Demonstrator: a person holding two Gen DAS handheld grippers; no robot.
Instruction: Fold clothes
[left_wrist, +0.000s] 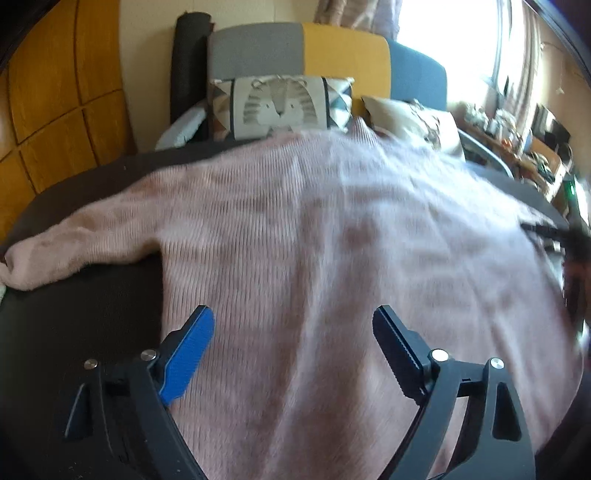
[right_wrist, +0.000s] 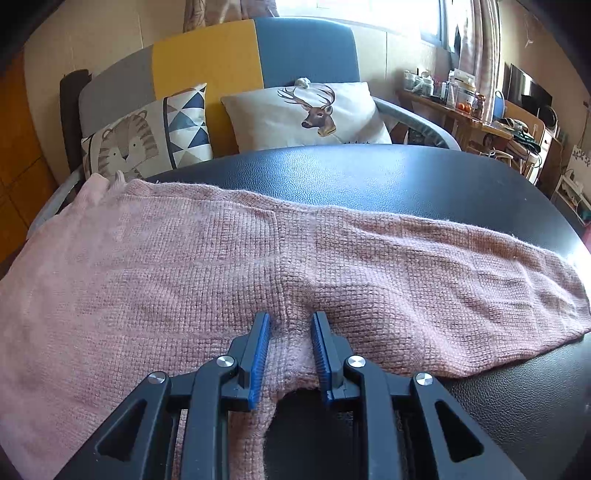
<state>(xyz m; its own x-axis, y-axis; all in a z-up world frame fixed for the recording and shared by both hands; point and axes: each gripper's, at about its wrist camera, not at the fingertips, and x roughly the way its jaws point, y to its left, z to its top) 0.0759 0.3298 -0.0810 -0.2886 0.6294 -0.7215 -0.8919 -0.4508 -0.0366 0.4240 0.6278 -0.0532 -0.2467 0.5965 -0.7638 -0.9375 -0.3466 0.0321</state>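
Left gripper: jaws wide apart above the pink knit sweater, nothing between the pads; view blurred, so whether the tips touch the fabric is unclear. Right gripper: jaws narrowed and clamped on a bunched fold at the sweater's near edge, by the armpit seam. Sweater lies spread flat on the black table; one sleeve reaches toward the right table edge, the other to the left edge, its cuff cut off by the frame. Bare tabletop beyond the sweater; sofa cushions behind.
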